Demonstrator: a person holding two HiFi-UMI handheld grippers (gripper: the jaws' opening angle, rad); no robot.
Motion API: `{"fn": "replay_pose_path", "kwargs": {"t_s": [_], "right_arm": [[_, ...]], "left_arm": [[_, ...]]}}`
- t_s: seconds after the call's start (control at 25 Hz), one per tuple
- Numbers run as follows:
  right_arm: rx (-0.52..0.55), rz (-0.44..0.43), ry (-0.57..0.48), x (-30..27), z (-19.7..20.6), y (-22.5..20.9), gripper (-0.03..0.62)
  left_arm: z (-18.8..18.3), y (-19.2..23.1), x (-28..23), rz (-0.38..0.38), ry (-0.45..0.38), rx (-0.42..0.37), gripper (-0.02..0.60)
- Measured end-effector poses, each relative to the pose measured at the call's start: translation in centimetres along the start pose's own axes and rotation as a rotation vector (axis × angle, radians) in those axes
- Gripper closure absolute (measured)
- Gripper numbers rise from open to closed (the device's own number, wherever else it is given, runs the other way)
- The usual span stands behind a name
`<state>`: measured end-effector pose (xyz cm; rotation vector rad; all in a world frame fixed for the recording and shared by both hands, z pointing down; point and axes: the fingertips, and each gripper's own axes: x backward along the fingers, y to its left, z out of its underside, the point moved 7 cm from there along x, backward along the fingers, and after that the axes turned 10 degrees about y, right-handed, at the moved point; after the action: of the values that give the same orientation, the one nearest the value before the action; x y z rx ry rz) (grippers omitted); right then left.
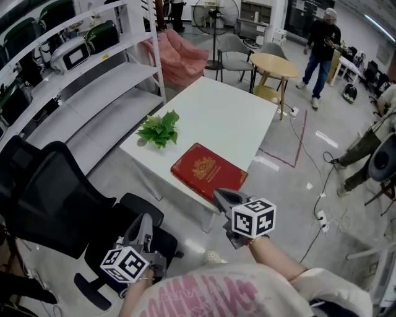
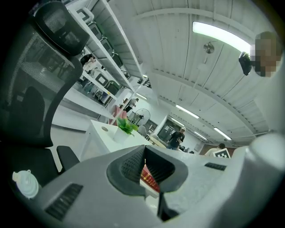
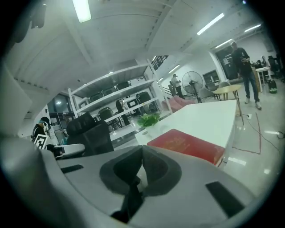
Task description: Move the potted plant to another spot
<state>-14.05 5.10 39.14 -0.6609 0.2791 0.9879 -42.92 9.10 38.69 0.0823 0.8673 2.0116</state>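
Note:
The potted plant (image 1: 158, 129), green leaves in a small white pot, stands near the left edge of the white table (image 1: 229, 111). It also shows in the left gripper view as the plant (image 2: 126, 127) and in the right gripper view as the plant (image 3: 148, 119). A red book (image 1: 207, 170) lies at the table's near corner. My left gripper (image 1: 143, 221) hovers over the black chair, short of the table, jaws shut and empty. My right gripper (image 1: 221, 197) sits just below the book's near edge, shut on nothing. Both point toward the table.
A black office chair (image 1: 55, 192) stands at the left beside white shelving (image 1: 80, 68). Beyond the table are a pink beanbag (image 1: 179, 52), a fan (image 1: 215, 15), a round wooden table (image 1: 274, 65) and a standing person (image 1: 320, 46). Cables run on the floor at right.

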Motion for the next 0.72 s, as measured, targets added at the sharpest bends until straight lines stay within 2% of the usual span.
{"fn": "replay_pose_path", "kwargs": {"t_s": [0.2,0.36,0.52,0.72], "right_arm": [[0.057,-0.061,0.015,-3.1,-4.0,-2.6,0.588],[0.034,-0.141,0.026,-5.2,-5.7,-4.1,0.588],[0.032,-0.202,0.041,-6.8,-5.8,-4.7,0.588],[0.056,-0.215,0.072,-8.2,-5.8,-5.2,0.588]], "left_arm": [[-1.9,0.2,-3.2,-0.043,-0.077,0.014,0.577],[-2.2,0.7,-5.3,-0.082,-0.125,0.022,0.577],[-1.6,1.0,-6.5,-0.101,-0.121,0.053,0.577],[-1.7,1.7,-6.8,-0.126,-0.116,0.113,0.577]]}}
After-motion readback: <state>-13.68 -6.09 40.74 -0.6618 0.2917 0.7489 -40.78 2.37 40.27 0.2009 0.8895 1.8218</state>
